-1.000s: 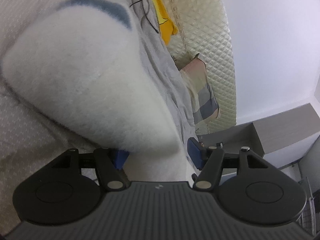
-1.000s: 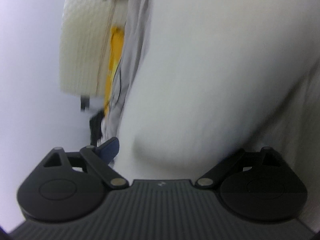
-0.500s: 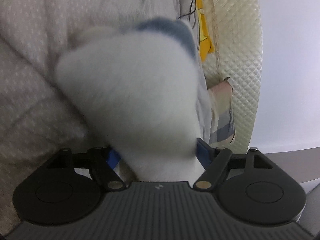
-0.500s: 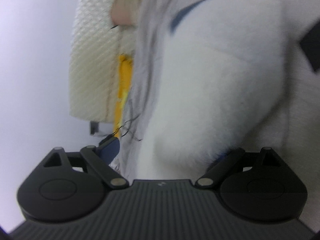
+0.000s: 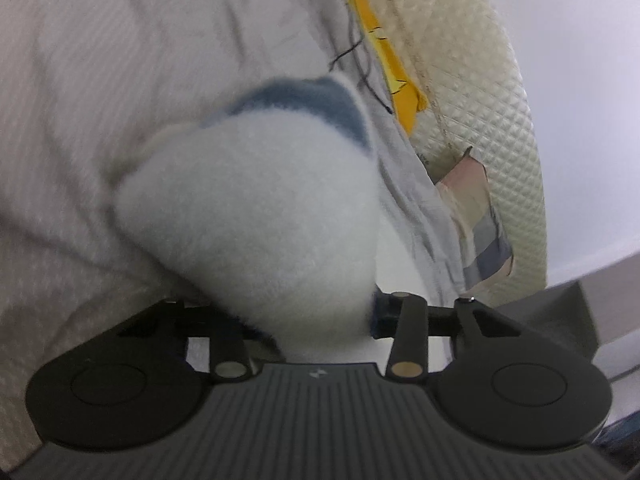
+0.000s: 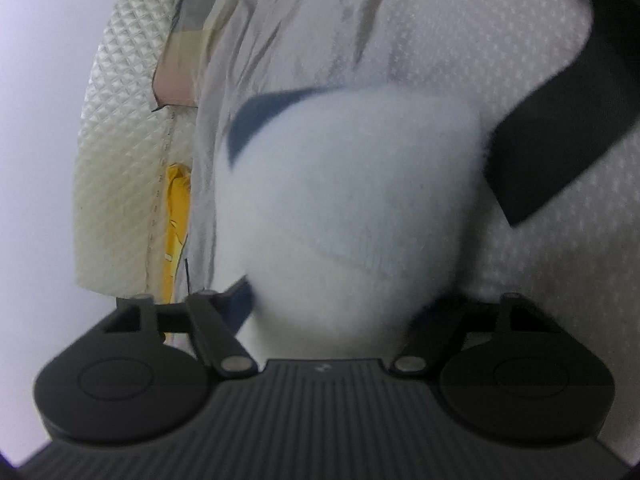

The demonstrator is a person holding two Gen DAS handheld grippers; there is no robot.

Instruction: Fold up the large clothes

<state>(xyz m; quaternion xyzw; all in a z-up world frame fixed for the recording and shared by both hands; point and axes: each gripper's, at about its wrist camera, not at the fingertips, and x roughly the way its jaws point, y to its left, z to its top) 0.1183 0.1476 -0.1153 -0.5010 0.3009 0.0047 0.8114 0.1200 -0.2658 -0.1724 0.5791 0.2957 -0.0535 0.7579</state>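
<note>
A white fluffy garment (image 5: 256, 216) with a blue trim (image 5: 304, 100) is bunched into a rounded bundle above the bed. Its lower end runs down between the jaws of my left gripper (image 5: 312, 316). Those jaws are closing, and the right blue pad (image 5: 374, 314) presses into the pile while the left pad is hidden behind it. In the right wrist view the same garment (image 6: 352, 200) bulges out between the fingers of my right gripper (image 6: 334, 308). These jaws are also closing, with both pads against the fabric.
A pale grey dotted bedspread (image 5: 120, 80) lies under the bundle. A cream quilted headboard (image 5: 480, 80), a yellow cloth (image 5: 396, 80) and a plaid cloth (image 5: 480, 220) sit at the bed's edge. A black blurred shape (image 6: 560, 120) crosses the right wrist view's upper right.
Both pairs of jaws have drawn in on the garment, which now shows as a narrower, rounder bundle. Both views have swung across the bed and headboard.
</note>
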